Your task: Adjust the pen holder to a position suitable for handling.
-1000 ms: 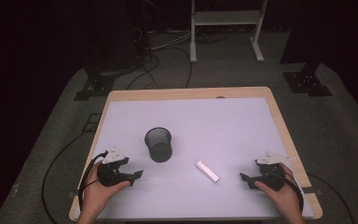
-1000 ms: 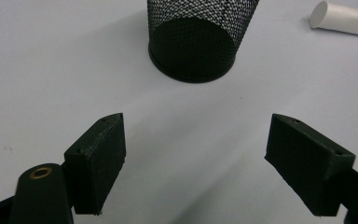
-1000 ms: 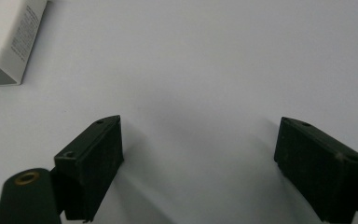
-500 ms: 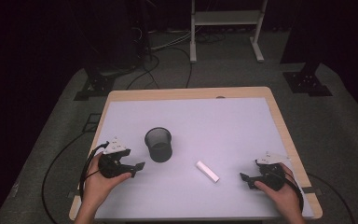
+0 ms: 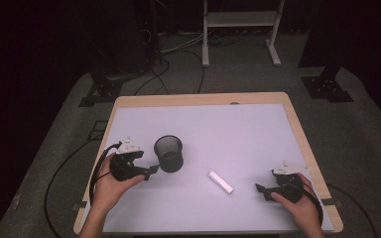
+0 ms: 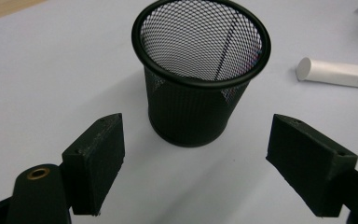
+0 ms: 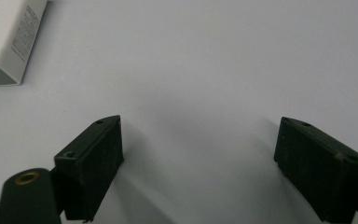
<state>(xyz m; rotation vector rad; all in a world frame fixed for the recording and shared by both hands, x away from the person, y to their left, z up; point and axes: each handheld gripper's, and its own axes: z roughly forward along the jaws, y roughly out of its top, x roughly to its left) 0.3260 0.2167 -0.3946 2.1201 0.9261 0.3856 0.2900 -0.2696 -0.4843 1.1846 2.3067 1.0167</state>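
Mesh cup (image 5: 169, 153) stands upright left of table centre, w/ left gripper (image 5: 151, 172) just beside it, jaws wide, nothing held. Left gripper view shows cup (image 6: 200, 70) empty inside. Right gripper (image 5: 260, 190) near right edge, wide open, empty; white tube (image 7: 10, 37) far-left of it

In your right gripper view the white tube (image 7: 10, 39) at the top left corner is cut off by the picture's edges, and the small print on its side is too fine to read. In your left gripper view its far end runs off the right edge. From the high view, the mesh cup (image 5: 169, 153) hides the tips of your left gripper (image 5: 150, 172).
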